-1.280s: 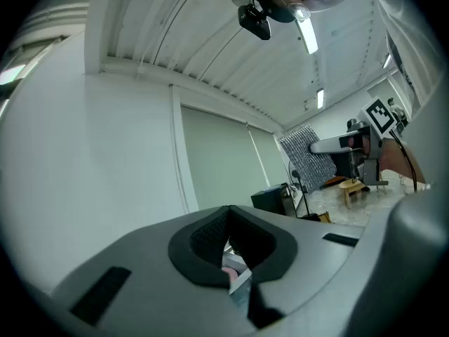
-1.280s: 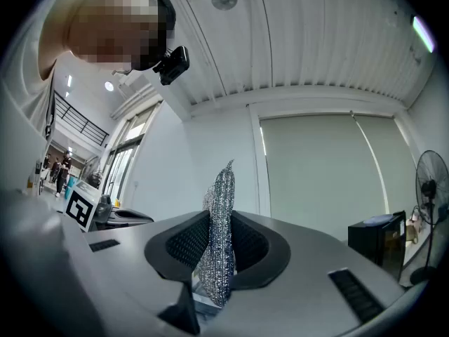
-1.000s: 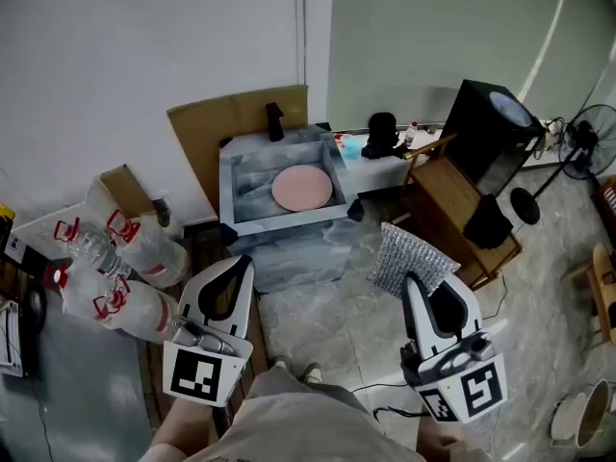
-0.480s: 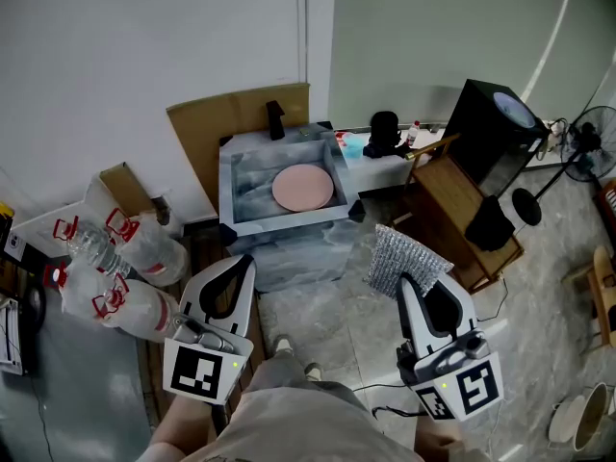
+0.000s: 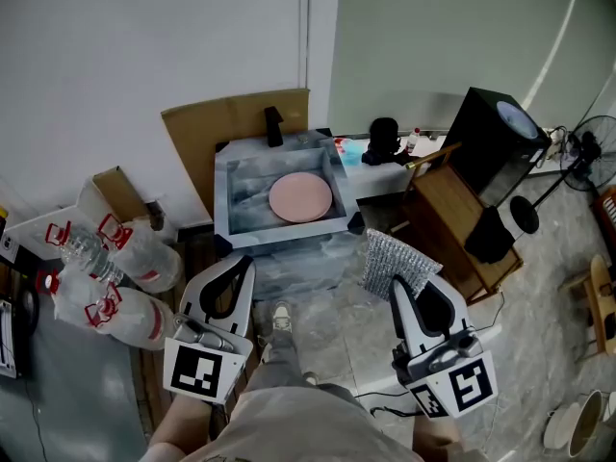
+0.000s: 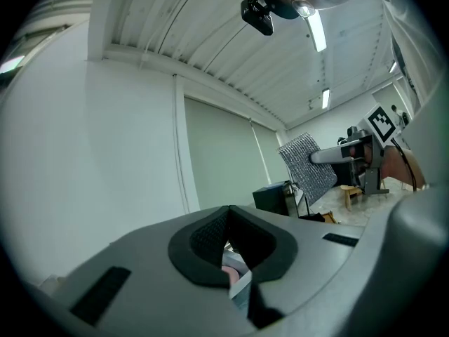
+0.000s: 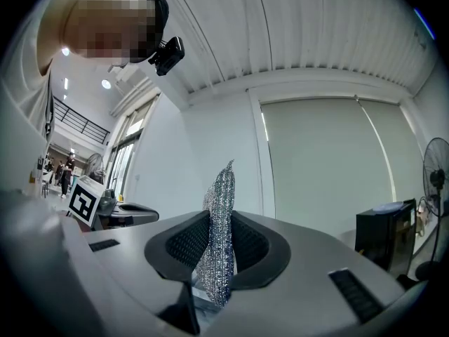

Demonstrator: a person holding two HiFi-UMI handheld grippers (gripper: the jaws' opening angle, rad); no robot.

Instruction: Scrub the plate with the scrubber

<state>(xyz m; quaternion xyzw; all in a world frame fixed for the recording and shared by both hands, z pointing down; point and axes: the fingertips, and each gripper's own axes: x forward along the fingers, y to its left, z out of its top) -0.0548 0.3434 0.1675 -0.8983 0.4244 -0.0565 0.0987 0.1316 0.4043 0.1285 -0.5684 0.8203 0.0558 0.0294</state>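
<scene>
A pink round plate lies flat in a grey sink basin ahead of me. My right gripper is shut on a silver mesh scrubber, which stands edge-on between its pads in the right gripper view. The scrubber hangs right of and short of the basin, apart from the plate. My left gripper is shut with nothing in it, short of the basin's front left; a sliver of pink plate shows past its jaws. The scrubber also shows in the left gripper view.
Cardboard stands behind the basin. Clear plastic water jugs lie at the left. A wooden stand and a black speaker stand at the right, with a fan farther right. My shoe is on the marble floor.
Both grippers have moved forward toward the basin, the scrubber going with the right one. The basin and plate sit closer in the head view.
</scene>
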